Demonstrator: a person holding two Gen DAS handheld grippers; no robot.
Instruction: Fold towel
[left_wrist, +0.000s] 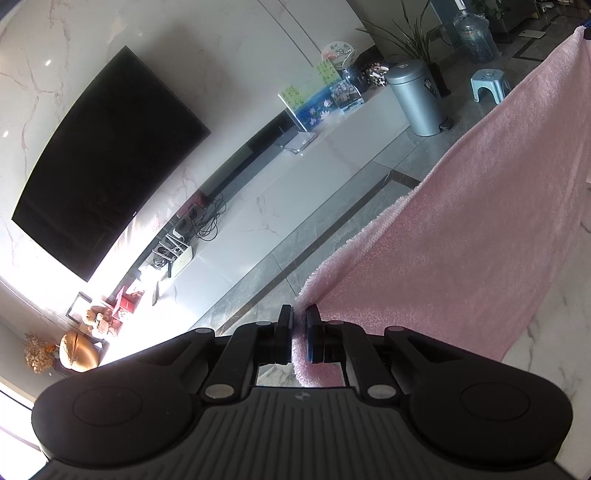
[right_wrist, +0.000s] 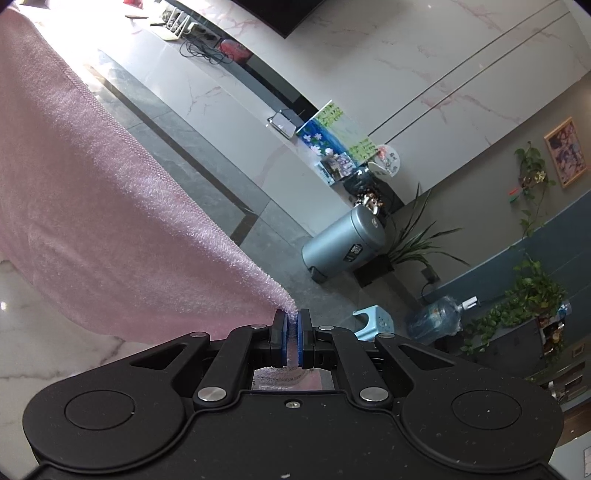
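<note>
Lifting towel by two corners: left gripper and right gripper each pinch one. Next: carry corners toward 12 o'clock, lay over counter.

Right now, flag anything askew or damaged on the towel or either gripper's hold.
Nothing stands out. The left gripper and right gripper each pinch a corner of the pink towel, which hangs smoothly between them.

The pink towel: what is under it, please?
Under the lifted pink towel a white marble surface shows at its lower edge. The part directly beneath the cloth is covered, so anything lying there cannot be seen.
</note>
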